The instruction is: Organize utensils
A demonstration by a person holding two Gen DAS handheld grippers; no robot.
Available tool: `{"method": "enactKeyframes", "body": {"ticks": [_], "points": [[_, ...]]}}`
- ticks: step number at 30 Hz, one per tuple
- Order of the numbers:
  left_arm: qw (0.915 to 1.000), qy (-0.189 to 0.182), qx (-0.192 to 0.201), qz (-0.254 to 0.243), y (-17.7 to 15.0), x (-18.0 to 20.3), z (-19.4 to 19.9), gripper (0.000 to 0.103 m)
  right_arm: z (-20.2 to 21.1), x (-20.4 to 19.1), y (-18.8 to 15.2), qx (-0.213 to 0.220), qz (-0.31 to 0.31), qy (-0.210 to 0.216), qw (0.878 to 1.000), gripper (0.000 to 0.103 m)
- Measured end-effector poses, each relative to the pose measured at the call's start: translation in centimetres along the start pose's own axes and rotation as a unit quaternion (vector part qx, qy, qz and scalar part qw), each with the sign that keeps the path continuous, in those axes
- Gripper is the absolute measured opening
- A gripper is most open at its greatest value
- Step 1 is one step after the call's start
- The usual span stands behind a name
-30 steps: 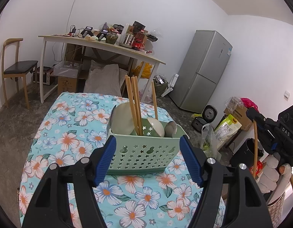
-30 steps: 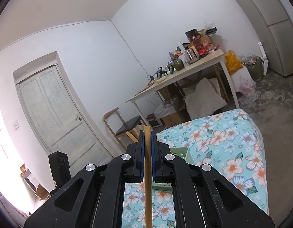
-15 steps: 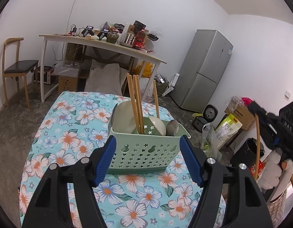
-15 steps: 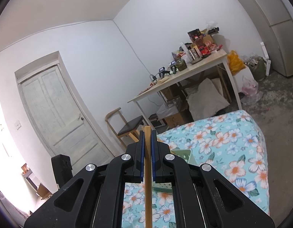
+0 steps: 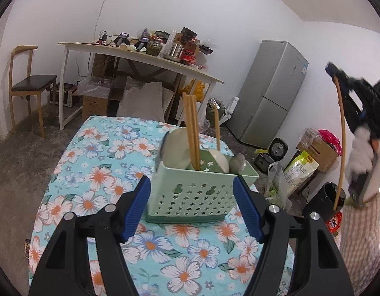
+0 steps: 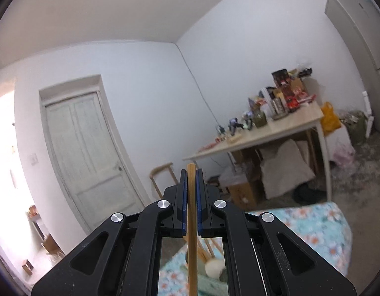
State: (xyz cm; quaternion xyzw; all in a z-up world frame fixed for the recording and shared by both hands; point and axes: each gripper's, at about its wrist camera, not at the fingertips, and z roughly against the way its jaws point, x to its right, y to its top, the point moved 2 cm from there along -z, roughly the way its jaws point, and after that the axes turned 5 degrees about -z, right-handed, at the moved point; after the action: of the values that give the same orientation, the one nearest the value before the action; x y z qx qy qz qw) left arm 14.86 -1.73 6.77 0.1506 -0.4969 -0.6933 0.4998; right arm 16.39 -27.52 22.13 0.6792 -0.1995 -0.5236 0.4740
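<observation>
A pale green perforated basket (image 5: 193, 197) stands on the floral tablecloth (image 5: 96, 172). It holds several wooden chopsticks (image 5: 192, 133), bowls and a spoon. My left gripper (image 5: 192, 207) is open, its blue pads on either side of the basket's near wall without touching it. My right gripper (image 6: 191, 197) is shut on a single wooden chopstick (image 6: 191, 234) that hangs down below the pads. In the left wrist view the right gripper (image 5: 337, 76) is high at the right edge, off the table, with the chopstick (image 5: 341, 143) dangling from it. The basket (image 6: 212, 281) shows blurred beneath the right gripper.
A cluttered white desk (image 5: 140, 56) stands behind the table, with a wooden chair (image 5: 27, 83) at left and a grey fridge (image 5: 271, 93) at right. Bags, a rice cooker (image 5: 277, 149) and a black bin (image 5: 323, 202) crowd the floor at right. A white door (image 6: 86, 157) is at left.
The right gripper has risen with the chopstick, from low at the right edge to high up, and now looks more level. The left gripper and basket have stayed put.
</observation>
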Motion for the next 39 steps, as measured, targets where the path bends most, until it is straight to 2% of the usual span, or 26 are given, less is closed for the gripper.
{"method": "enactKeyframes", "body": {"ticks": [3, 9, 15, 20, 30, 36, 39], "points": [[1.0000, 0.005, 0.000, 0.007, -0.2, -0.9, 0.0, 0.067, -2.2, 0.7, 0.9, 0.012, -0.011, 0.016, 1.000, 0.004], [0.9996, 0.020, -0.003, 0.021, -0.4, -3.1, -0.2, 0.067, -6.7, 2.6, 1.3, 0.018, -0.007, 0.009, 1.000, 0.004], [0.9988, 0.037, -0.006, 0.032, -0.4, -5.0, -0.4, 0.067, -10.4, 4.4, 0.3, 0.011, -0.004, 0.007, 1.000, 0.004], [0.9980, 0.049, -0.008, 0.041, -0.5, -6.4, -0.6, 0.067, -13.2, 5.7, -1.4, -0.011, 0.018, -0.006, 1.000, 0.004], [0.9977, 0.049, -0.010, 0.044, -0.6, -6.8, -1.0, 0.067, -13.3, 7.1, -4.9, -0.063, 0.053, -0.031, 0.996, 0.006], [0.9984, 0.041, -0.007, 0.039, -0.4, -5.7, -0.6, 0.067, -12.2, 6.9, -5.2, -0.067, 0.056, -0.046, 0.995, 0.007], [0.9987, 0.038, -0.001, 0.035, -0.2, -5.1, -0.1, 0.067, -11.0, 6.4, -4.9, -0.061, 0.055, -0.054, 0.995, 0.012]]}}
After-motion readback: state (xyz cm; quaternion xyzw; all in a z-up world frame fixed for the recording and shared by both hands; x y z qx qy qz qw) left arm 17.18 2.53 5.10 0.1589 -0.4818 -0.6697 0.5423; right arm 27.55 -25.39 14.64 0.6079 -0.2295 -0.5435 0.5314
